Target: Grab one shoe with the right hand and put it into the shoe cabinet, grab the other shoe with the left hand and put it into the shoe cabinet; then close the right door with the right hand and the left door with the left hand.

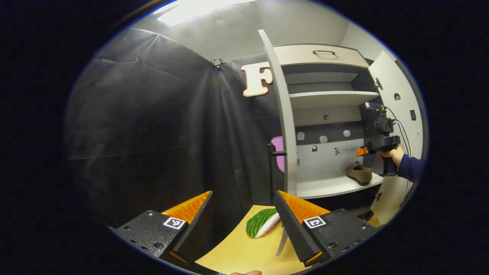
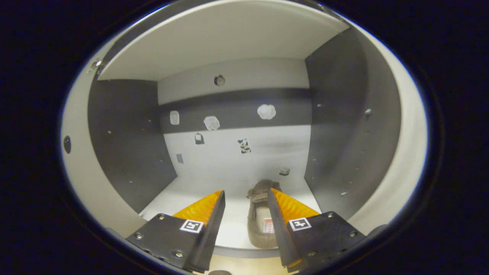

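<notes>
Inside the shoe cabinet (image 1: 328,99), a brown shoe (image 2: 261,219) lies on the lower shelf (image 2: 191,198), toe toward the back wall, with the right hand-held gripper (image 2: 245,214) hovering at its heel end, fingers apart and nothing between them; the right-hand finger overlaps the shoe's edge in the right gripper view, but whether it touches cannot be told. From the left gripper view the same shoe (image 1: 359,173) sits near the shelf's front right corner, and a hand (image 1: 393,154) holds the right hand-held gripper (image 1: 361,151) just above it. The left hand-held gripper (image 1: 242,214) is likewise parted and empty above the tabletop (image 1: 244,254), where a green-and-white ribbed object (image 1: 261,222), possibly the second shoe, rests just beside its right finger. Likely risks: dragging the placed shoe outward as the right hand-held gripper retreats, or striking the open left door (image 1: 280,114), which stands edge-on between the left hand-held gripper and the shelf.
</notes>
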`<state>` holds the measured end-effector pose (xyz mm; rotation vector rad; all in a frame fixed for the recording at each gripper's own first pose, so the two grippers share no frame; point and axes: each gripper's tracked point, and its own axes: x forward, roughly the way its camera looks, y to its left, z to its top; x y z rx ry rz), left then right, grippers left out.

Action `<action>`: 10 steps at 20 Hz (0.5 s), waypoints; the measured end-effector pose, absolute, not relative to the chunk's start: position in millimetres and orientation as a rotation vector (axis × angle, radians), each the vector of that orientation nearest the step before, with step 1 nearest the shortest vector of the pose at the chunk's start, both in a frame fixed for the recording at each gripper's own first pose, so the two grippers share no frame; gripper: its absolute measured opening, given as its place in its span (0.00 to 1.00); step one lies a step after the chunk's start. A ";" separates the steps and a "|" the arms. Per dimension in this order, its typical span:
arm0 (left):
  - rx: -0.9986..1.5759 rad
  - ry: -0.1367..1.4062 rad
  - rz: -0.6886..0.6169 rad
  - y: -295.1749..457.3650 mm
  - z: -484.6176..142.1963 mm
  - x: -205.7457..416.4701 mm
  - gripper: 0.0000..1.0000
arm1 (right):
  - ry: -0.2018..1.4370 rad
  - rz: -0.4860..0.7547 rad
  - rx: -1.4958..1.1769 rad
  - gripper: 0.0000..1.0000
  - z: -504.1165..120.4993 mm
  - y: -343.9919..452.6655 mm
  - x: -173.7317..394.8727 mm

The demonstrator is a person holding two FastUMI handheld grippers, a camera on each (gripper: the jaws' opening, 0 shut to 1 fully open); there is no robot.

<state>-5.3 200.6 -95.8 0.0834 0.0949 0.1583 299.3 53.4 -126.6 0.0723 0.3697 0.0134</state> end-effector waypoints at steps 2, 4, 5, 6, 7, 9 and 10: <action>0.083 0.122 0.103 179.4 -108.0 -4.0 0.96 | 0.300 0.036 0.058 0.66 -85.2 56.4 268.6; 0.093 0.163 0.048 160.0 -123.5 -6.6 0.96 | 0.229 0.051 0.055 0.64 -44.1 59.2 237.2; 0.095 0.183 0.016 148.7 -130.7 -8.6 0.96 | 0.191 0.056 0.051 0.64 -23.5 59.1 221.8; 0.096 0.203 -0.016 138.4 -137.4 -10.8 0.96 | 0.156 0.060 0.042 0.64 -4.9 57.7 205.8; 0.094 0.218 -0.046 127.8 -144.1 -11.4 0.97 | 0.126 0.059 0.025 0.63 11.3 54.6 190.4; 0.088 0.252 -0.100 107.5 -158.2 -10.7 0.96 | 0.071 0.052 -0.016 0.66 40.8 46.2 159.9; 0.083 0.271 -0.125 96.9 -166.3 -9.7 0.97 | 0.050 0.054 -0.025 0.66 53.4 45.3 142.3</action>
